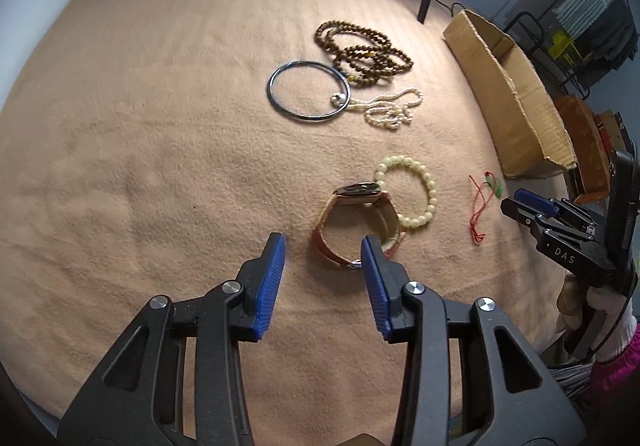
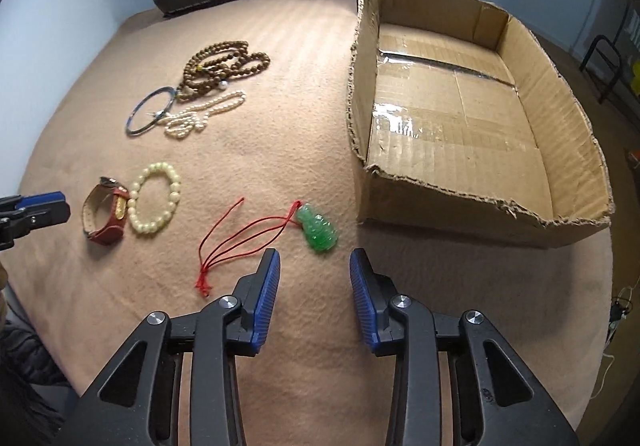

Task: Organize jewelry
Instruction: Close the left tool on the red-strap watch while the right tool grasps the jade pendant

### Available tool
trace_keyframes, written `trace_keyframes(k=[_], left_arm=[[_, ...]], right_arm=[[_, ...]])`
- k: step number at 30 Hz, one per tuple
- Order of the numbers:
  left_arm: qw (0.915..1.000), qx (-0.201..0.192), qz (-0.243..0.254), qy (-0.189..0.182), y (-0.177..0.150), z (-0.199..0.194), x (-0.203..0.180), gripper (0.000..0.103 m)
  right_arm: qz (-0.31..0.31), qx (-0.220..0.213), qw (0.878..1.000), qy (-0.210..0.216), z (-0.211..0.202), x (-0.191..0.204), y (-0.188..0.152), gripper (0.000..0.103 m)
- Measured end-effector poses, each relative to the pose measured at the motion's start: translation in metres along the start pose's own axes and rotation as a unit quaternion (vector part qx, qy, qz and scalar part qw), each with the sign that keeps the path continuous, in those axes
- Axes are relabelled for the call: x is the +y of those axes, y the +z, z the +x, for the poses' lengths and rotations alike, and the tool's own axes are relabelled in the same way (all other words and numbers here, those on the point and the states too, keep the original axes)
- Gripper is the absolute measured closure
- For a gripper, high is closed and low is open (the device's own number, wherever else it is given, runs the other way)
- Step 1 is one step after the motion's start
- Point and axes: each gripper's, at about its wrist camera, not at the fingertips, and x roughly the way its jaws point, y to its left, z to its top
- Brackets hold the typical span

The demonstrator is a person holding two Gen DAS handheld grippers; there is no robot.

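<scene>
Left tool (image 1: 323, 246): your jaws stand wide and hold nothing, with the watch (image 1: 360, 224) just ahead on the bench (image 1: 140, 125).
Right tool (image 2: 315, 260): wide as well, empty, the green pendant (image 2: 318, 228) just in front of its tips.
Grip advice: close on the pendant's body, not its red cord (image 2: 240, 234); take the watch by its strap.
Cardboard box (image 2: 576, 117): open-topped, nothing inside, just beyond the pendant.
</scene>
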Motion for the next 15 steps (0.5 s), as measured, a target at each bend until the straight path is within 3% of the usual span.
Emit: trace_keyframes(k=[15], left_arm=[[0.9993, 0.034, -0.002, -0.016, 0.006, 0.029, -0.004, 0.072]], right_arm=[[-0.021, 0.003, 1.000, -0.010, 0.018, 0.014, 0.010, 0.069]])
